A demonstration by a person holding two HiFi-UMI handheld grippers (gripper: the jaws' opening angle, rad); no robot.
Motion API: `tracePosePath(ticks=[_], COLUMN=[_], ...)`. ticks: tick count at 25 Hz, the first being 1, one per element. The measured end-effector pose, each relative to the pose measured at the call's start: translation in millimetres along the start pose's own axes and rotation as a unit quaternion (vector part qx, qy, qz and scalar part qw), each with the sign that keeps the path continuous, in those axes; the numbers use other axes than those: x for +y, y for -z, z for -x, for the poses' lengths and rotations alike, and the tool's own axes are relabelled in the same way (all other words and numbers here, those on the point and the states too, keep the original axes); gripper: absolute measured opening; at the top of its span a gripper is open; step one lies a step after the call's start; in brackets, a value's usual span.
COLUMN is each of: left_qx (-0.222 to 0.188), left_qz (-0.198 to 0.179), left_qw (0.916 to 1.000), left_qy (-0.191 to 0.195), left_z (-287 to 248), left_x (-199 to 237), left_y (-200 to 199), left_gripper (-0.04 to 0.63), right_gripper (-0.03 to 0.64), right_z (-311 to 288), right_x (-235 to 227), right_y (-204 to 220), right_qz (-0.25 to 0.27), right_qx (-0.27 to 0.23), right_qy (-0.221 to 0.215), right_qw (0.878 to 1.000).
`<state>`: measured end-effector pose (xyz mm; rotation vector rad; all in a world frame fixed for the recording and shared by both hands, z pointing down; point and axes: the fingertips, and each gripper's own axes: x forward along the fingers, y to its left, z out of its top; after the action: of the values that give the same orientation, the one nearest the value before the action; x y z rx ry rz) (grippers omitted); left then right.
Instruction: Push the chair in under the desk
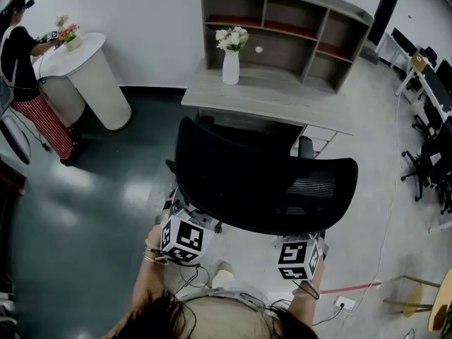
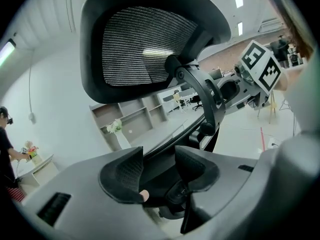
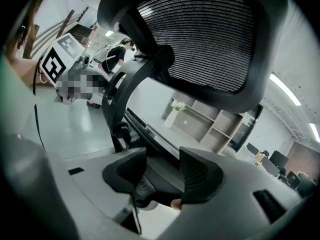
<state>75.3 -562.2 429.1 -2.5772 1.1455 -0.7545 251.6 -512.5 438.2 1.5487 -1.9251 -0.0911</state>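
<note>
I saw black mesh in matt plastic on the chair [image 1: 265,182]; the tabletop [image 1: 268,94] looked wood-grained, the floor [image 1: 78,217] glossy.

Holding the left gripper [image 2: 159,166] low and out front, jaws standing apart with a clear gap between the ribbed pads [image 2: 127,171]. Keeping the right gripper [image 3: 162,176] level beside it and well apart from it, jaws parted just the same. Reaching forward and down with left forearm [image 1: 145,281] and right forearm [image 1: 314,290], left cube [image 1: 182,240] and right cube [image 1: 298,258] facing up.
</note>
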Motion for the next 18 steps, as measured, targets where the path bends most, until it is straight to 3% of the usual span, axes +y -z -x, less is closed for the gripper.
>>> tracePosePath(ticks=[18], left_qx=[-0.008], left_qz=[-0.004], left_qw=[0.9998], left_qy=[-0.016], left_z=[-24.2], left_x=[-4.3], left_y=[-18.0], left_gripper=[0.197], right_gripper=[0.202], right_z=[-13.9], right_x=[-28.1], right_y=[6.8], right_qz=[0.003], right_qx=[-0.008], right_qy=[-0.006], right_qw=[1.0])
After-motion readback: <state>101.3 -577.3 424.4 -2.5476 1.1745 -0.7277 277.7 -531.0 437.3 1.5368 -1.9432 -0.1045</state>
